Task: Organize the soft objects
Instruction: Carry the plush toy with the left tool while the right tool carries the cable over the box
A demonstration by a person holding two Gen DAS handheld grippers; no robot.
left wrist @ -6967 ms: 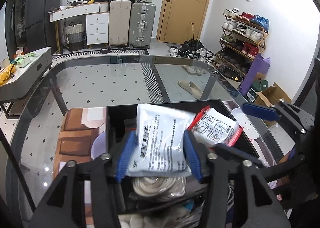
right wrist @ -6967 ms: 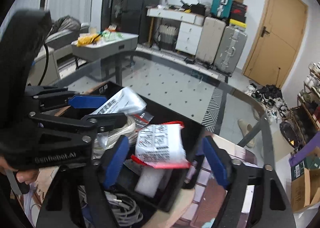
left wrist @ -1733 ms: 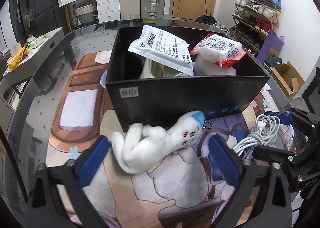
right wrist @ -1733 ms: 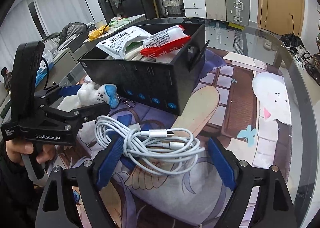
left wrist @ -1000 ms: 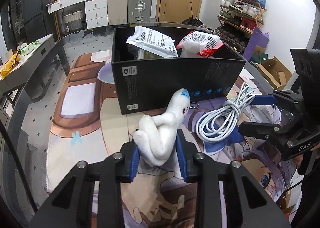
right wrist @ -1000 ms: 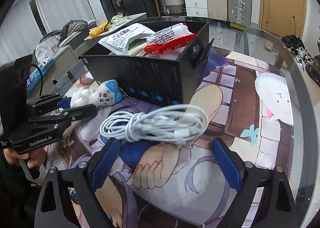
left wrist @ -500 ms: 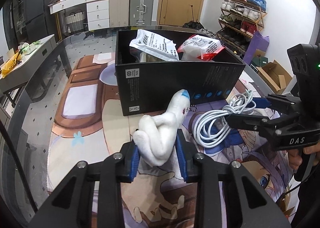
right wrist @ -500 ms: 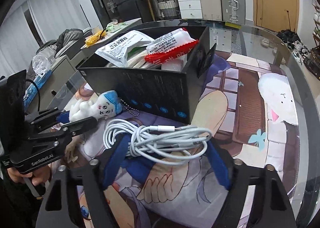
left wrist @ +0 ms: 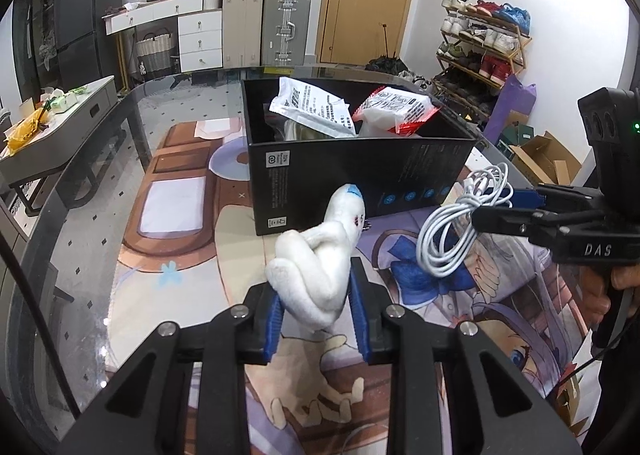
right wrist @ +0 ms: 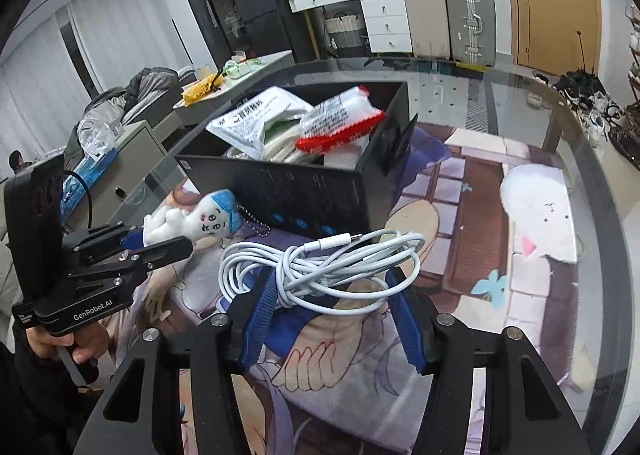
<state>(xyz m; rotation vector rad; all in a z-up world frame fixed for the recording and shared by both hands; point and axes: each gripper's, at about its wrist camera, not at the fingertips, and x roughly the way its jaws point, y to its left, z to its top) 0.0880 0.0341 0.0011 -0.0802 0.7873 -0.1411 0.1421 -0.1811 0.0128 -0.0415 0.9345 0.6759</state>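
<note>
My left gripper (left wrist: pixel 316 315) is shut on a white plush toy (left wrist: pixel 320 255) with a blue cap and holds it above the printed mat, in front of the black box (left wrist: pixel 352 171). The toy also shows in the right wrist view (right wrist: pixel 192 221). My right gripper (right wrist: pixel 332 319) is shut on a coiled white cable (right wrist: pixel 328 267) and holds it off the mat; the cable also shows in the left wrist view (left wrist: pixel 460 227). The box holds a white packet (left wrist: pixel 312 107) and a red-edged packet (left wrist: pixel 396 107).
A printed anime mat (right wrist: pixel 480 223) covers the glass table (left wrist: pixel 80 215). The box's open flap (right wrist: pixel 400 143) stands on its right side. A grey side table (left wrist: pixel 52 123) is at the left, a shoe rack (left wrist: pixel 480 43) and cardboard box (left wrist: pixel 540 155) at the right.
My right gripper has closed on the cable and lifted it. My left gripper still holds the plush toy and has raised it slightly.
</note>
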